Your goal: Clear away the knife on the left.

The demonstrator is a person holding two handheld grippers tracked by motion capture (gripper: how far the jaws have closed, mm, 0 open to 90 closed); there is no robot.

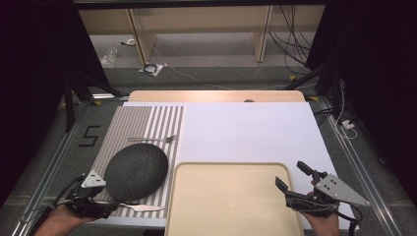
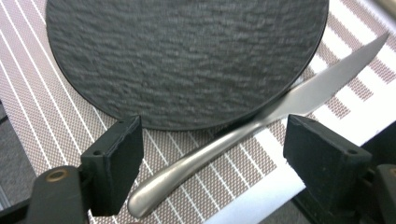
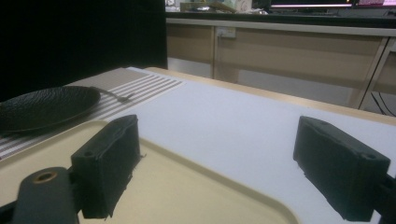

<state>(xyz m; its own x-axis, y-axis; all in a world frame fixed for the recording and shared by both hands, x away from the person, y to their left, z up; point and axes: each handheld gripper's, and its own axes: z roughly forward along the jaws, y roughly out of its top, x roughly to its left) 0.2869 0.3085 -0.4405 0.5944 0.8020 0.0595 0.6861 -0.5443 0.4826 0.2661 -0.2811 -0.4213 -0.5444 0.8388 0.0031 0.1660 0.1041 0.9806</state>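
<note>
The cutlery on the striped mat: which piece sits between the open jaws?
The knife, lying at the near edge of the black plate, its handle between the left gripper jaws. The fork lies beyond the plate.

The plate (image 1: pixel 136 170) is showing as charcoal black with a rough, rippled grain like slate. The knife (image 2: pixel 243 135) is gleaming in plain brushed silver, and the fork (image 1: pixel 153 139) is matching it. The placemat (image 1: pixel 142 123) is running in taupe-and-white stripes, narrow on one part and broad on another. The tray (image 1: pixel 231 201) is showing pale cream, unpatterned. The tabletop (image 1: pixel 251 128) is lying flat white. Both tools are showing matte black jaws.
</note>
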